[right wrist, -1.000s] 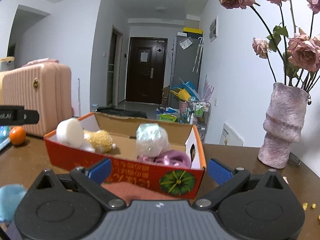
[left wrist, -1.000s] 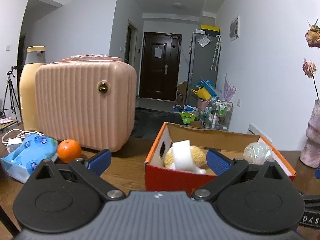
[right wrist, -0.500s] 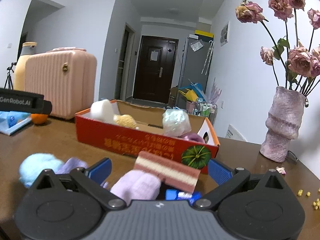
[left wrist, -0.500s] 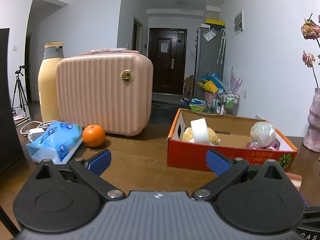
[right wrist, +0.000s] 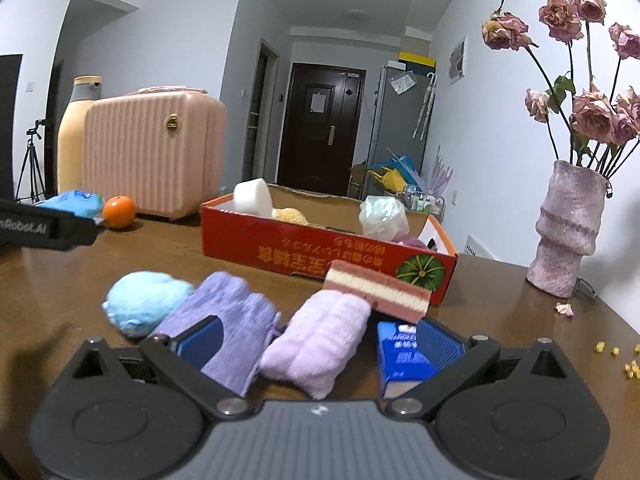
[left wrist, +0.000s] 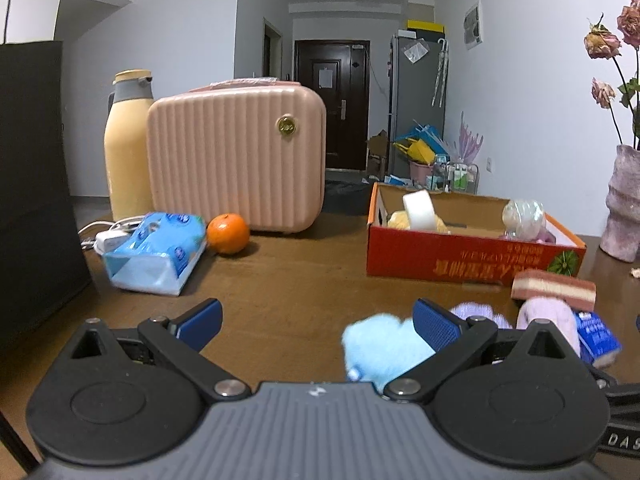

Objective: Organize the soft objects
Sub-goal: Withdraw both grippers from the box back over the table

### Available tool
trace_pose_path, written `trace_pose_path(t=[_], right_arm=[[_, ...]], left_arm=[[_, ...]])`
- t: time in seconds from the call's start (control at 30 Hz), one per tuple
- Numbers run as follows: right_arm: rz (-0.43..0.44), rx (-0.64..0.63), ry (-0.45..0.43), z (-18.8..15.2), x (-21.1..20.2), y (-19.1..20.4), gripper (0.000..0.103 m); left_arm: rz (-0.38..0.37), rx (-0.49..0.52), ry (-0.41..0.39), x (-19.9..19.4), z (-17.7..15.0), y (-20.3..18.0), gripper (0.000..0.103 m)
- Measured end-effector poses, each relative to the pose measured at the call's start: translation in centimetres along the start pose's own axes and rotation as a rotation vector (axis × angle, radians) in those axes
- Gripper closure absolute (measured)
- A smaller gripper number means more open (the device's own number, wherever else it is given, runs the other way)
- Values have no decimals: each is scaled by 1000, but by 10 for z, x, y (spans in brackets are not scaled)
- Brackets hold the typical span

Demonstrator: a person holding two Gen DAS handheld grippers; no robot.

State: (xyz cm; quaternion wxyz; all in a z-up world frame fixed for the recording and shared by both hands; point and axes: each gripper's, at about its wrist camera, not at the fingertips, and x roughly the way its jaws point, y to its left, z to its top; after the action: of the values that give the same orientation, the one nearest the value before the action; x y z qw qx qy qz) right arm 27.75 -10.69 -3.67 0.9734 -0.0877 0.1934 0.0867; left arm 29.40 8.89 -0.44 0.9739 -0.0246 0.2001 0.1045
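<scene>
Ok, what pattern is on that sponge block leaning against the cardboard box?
Pink sponge block: pink with one cream stripe through the middle; clearest in the right wrist view.

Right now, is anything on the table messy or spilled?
Yes. Little yellow crumbs are scattered on the table at the right edge, and a fallen petal lies by the vase. The striped sponge also sits tilted, propped on the pink towel.

The table [right wrist: 500,300] looks like polished brown wood with a soft sheen. The box [right wrist: 304,248] is matt printed cardboard. The socks [right wrist: 228,320] and towel [right wrist: 320,340] are fuzzy cloth, the sponge [right wrist: 376,288] porous foam. The vase [right wrist: 568,228] is rough and matt, the suitcase [left wrist: 236,164] ribbed smooth plastic.
</scene>
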Motion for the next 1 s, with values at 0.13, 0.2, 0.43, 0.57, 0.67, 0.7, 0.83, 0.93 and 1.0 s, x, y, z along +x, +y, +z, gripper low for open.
trace_pose_path(t=[0.13,0.2,0.43,0.57,0.67,0.7,0.83,0.93,1.0], right_arm=[[5,6,15,-4,-8,11,0],[7,11,21,-6,-12,15,0],[12,0,38,-11,-17,31,0],[11,-1,60,-11,-11,35,0],[15,-6,78,-11,-6,38,0],[20,-8,83,-11,-4,39,0],[39,-8,90,-8,5,46,0],[59,-1,105,-5,14,52,0],[73,-2,112,-3,19,57,0]], left_arm=[[-9,3,23,-13,-10,14,0],[-12,4,29,-17,-13,20,0],[-26,-43,56,-24,-16,45,0],[-33,-58,68,-23,-15,54,0],[-32,-50,72,-23,-16,58,0],[-31,-49,74,-23,-17,59,0],[-27,-55,87,-20,-16,64,0],[-23,-48,99,-18,-17,67,0],[-21,-46,105,-16,-18,68,0]])
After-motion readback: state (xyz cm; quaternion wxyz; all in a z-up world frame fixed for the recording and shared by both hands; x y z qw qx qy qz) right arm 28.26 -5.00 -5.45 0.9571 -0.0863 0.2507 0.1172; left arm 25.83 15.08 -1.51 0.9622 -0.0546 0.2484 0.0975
